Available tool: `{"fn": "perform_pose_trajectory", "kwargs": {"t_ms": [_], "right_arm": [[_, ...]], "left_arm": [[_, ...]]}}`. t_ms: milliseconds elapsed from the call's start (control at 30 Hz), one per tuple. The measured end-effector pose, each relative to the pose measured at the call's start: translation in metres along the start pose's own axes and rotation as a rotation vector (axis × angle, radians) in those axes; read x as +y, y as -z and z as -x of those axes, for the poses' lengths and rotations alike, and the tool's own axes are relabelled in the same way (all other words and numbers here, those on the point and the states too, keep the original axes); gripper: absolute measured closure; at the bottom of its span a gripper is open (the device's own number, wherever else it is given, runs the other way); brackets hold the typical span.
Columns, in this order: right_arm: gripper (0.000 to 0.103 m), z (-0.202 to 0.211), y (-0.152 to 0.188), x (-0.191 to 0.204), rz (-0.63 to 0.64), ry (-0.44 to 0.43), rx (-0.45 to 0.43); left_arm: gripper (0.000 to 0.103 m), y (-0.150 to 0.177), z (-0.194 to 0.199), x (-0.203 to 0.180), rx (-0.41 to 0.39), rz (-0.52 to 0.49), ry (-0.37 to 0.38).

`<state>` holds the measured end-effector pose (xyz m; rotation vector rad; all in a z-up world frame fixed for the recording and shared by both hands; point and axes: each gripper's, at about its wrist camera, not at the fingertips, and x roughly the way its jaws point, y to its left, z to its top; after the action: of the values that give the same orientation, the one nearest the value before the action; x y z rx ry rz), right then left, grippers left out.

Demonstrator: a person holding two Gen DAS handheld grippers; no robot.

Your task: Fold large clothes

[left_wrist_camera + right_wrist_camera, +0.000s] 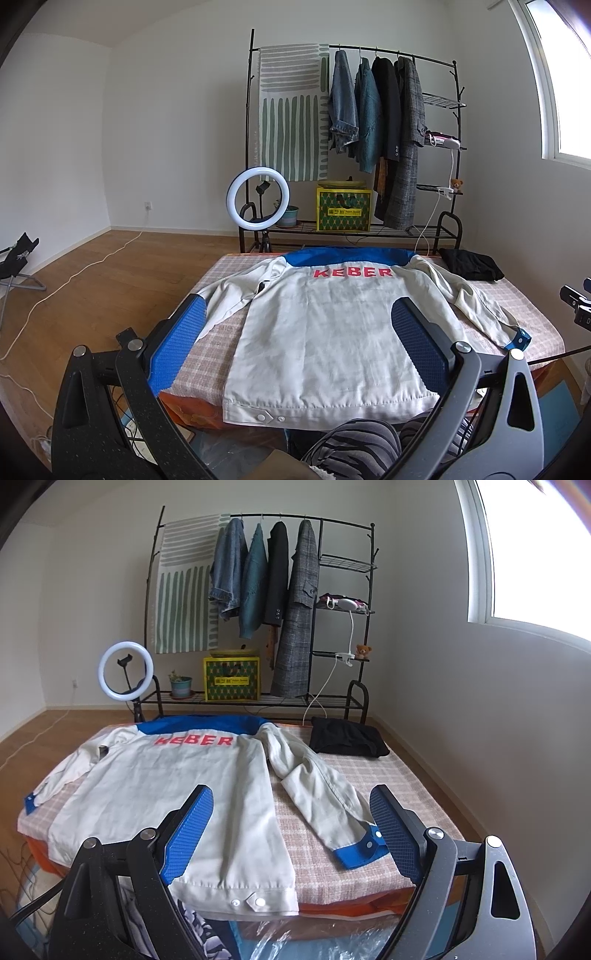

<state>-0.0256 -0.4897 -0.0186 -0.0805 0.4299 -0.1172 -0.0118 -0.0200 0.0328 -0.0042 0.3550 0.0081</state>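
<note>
Jacket [325,332] lies back-up, flat on the tabletop [369,775], hem toward me, sleeves splayed for folding. I hold left tool [299,350] and right tool [291,834] wide, empty, above the hem, ready to pinch.

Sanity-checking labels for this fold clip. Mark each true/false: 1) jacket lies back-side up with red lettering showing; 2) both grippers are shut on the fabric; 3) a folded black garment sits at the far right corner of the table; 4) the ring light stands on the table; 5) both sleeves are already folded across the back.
1) True: the jacket lies flat, back up, with red lettering near the blue yoke.
2) False: the left gripper and right gripper are both open, holding nothing.
3) True: the black garment sits there, apart from the jacket.
4) False: the ring light stands beyond the table.
5) False: the left sleeve and right sleeve are spread outward.
</note>
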Motion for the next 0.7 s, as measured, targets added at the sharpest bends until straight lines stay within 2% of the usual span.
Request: {"fn": "perform_pose_trajectory", "kwargs": {"t_ms": [700], "right_arm": [[0.016, -0.0005, -0.005, 0.0079, -0.017, -0.016, -0.001]], "left_arm": [[0.001, 0.0006, 0.0001, 0.0028, -0.001, 0.006, -0.001]]}}
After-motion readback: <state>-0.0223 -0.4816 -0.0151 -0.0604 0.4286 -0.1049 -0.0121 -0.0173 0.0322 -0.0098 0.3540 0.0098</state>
